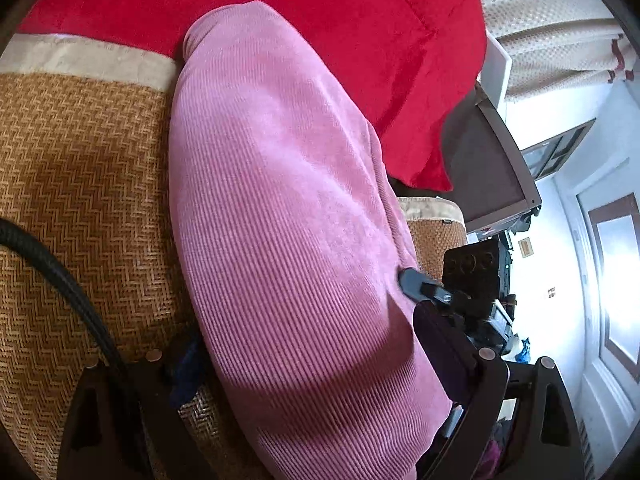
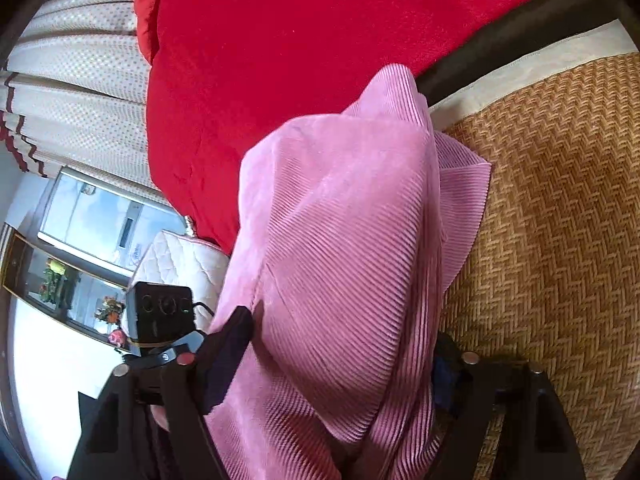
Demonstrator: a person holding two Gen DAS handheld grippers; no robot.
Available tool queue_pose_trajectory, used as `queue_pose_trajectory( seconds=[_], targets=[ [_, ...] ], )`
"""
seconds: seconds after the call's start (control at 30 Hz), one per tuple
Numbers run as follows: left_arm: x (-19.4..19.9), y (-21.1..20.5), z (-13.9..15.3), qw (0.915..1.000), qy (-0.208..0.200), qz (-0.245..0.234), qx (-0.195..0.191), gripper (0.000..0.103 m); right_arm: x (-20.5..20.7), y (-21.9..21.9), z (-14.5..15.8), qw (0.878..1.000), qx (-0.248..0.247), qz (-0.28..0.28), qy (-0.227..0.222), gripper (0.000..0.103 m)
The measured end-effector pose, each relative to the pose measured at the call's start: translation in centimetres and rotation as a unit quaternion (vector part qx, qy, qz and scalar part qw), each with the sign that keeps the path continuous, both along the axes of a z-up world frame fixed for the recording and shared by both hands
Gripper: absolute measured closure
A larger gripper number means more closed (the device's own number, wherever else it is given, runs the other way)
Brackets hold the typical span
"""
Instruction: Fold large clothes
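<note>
A pink corduroy garment (image 1: 280, 216) lies stretched over a woven straw mat (image 1: 80, 184) on a bed. In the left wrist view it fills the space between my left gripper's (image 1: 308, 380) fingers, which are closed on its near edge. The right gripper (image 1: 412, 280) pinches the garment's right side there. In the right wrist view the same garment (image 2: 340, 260) is bunched and folded between my right gripper's (image 2: 340, 364) fingers, which are closed on it. The left gripper's camera block (image 2: 160, 312) shows at the left.
A red blanket (image 1: 320, 16) lies at the far end of the bed. The mat (image 2: 560, 216) has a beige border (image 1: 80, 60). Curtains (image 2: 72, 80), a dark-framed mirror or screen (image 1: 488, 160), a white quilted cushion (image 2: 180, 260) and a door (image 1: 616, 280) stand beside the bed.
</note>
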State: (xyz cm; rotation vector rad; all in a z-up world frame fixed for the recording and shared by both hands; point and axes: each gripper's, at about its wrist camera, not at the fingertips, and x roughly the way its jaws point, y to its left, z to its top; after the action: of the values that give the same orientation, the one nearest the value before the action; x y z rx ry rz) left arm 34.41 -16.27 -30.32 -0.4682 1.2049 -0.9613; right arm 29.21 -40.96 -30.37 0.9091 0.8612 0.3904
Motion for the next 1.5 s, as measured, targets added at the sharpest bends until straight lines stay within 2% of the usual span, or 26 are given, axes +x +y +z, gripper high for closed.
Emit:
queue_pose_trajectory(
  seconds=[0.07,0.17,0.37,0.57,0.7,0.9,1.17,1.3,1.5],
  targets=[
    [-0.2,-0.2,0.2,0.9999,-0.011,0.000,0.003,0.012,0.0,0.7,0.3,1.000,-0.013,-0.003,0.000,0.040],
    [-0.4,-0.3,0.7,0.9996,-0.028,0.000,0.008,0.019,-0.4,1.2,1.1,1.000,-0.023,-0.007,-0.010,0.047],
    [-0.9,0.2,2.0,0.9984,-0.056,-0.009,0.007,0.027,-1.1,3.0,3.3,0.998,-0.056,-0.010,-0.028,0.052],
    [-2.1,1.1,3.8,0.9968,-0.078,-0.015,0.013,0.027,-2.6,4.8,5.6,0.996,-0.078,-0.002,-0.052,0.053],
    [-3.2,2.2,5.2,0.9959,-0.088,-0.008,0.017,0.027,-3.4,6.3,6.7,0.995,-0.075,0.002,-0.066,0.053],
    [-5.6,4.0,6.8,0.9925,-0.115,-0.007,0.042,0.029,-5.0,9.2,6.9,0.994,-0.069,0.012,-0.080,0.053],
    [-7.8,5.0,7.2,0.9898,-0.127,-0.006,0.064,0.029,-7.6,12.7,6.6,0.992,-0.083,0.004,-0.091,0.054],
    [-8.8,5.6,7.3,0.9879,-0.136,-0.007,0.074,0.029,-8.7,13.7,6.2,0.993,-0.074,0.002,-0.091,0.054],
    [-10.6,6.5,5.7,0.9846,-0.138,0.008,0.107,0.029,-9.6,14.9,5.2,0.992,-0.086,0.014,-0.087,0.055]
  ],
)
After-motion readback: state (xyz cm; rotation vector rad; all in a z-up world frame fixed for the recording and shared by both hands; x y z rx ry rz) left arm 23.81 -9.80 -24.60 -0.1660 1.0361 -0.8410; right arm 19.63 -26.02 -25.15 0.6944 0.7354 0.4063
